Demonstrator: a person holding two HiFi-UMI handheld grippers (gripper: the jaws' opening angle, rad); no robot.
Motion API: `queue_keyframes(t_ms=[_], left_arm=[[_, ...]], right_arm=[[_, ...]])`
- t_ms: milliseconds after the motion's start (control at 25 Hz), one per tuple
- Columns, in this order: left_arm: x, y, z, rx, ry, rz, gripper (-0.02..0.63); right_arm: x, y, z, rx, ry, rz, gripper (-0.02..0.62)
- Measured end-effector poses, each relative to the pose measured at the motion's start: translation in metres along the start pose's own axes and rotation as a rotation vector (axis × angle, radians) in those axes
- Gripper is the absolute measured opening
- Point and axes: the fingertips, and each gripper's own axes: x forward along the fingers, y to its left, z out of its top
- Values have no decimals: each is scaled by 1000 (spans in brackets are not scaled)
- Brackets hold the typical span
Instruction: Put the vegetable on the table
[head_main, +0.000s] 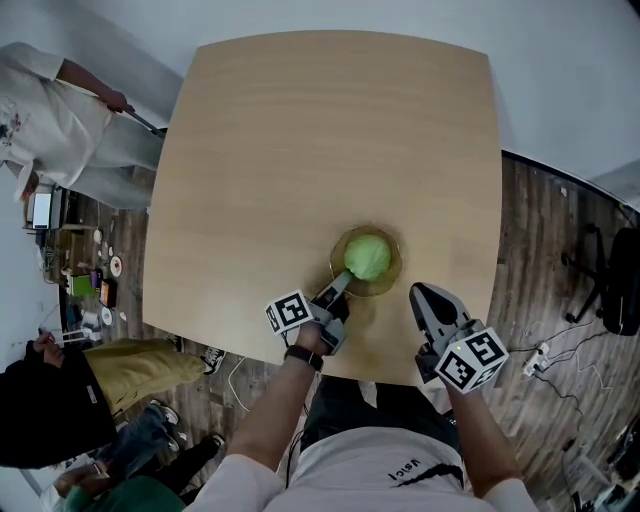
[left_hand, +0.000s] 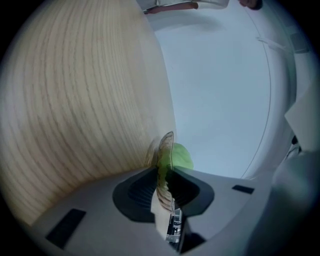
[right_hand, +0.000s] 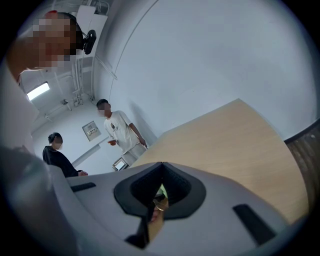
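Note:
A round green vegetable (head_main: 368, 257) lies in a shallow amber glass bowl (head_main: 392, 277) that rests on the light wooden table (head_main: 300, 130), near its front edge. My left gripper (head_main: 343, 281) reaches the bowl's near-left rim. In the left gripper view the thin rim (left_hand: 166, 145) runs between the dark pads of the left gripper (left_hand: 162, 172), which close on it, and the vegetable (left_hand: 181, 156) shows just behind. My right gripper (head_main: 418, 291) hovers over the table to the right of the bowl with its tips together and nothing in them; in its own view the right gripper (right_hand: 161, 168) is shut.
A person in white (head_main: 50, 120) stands past the table's left edge, and others (head_main: 60, 400) are at lower left beside small items on the floor (head_main: 95, 285). An office chair (head_main: 610, 280) and cables (head_main: 540, 355) are on the wooden floor at the right.

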Motion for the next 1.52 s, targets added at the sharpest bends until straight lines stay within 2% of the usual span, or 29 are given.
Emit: queue_keyframes(t_ms=[120, 280, 360, 680, 880, 1120, 1200, 1320, 1520], left_arm=[[12, 2, 4, -10, 21, 26, 75], [19, 13, 11, -87, 29, 79, 81], [22, 16, 15, -99, 31, 102, 81], [10, 27, 18, -64, 75, 222, 91], [0, 28, 25, -8, 106, 292, 144], [-19, 28, 37, 51, 38, 381, 152], [-26, 20, 40, 80, 19, 381, 147], [-33, -4, 42, 130, -4, 357, 108], [-40, -70, 46, 260, -28, 275, 39]], right_arm=[[9, -9, 4, 16, 11, 3, 14], [20, -9, 7, 28, 19, 19, 14], [26, -9, 10, 33, 20, 28, 14], [32, -5, 11, 38, 38, 52, 14], [31, 5, 7, 31, 48, 76, 14], [30, 14, 4, 20, 56, 89, 14], [29, 17, 3, 16, 54, 95, 14], [27, 24, 8, 11, 61, 85, 14], [28, 33, 19, 8, 44, 83, 14]])
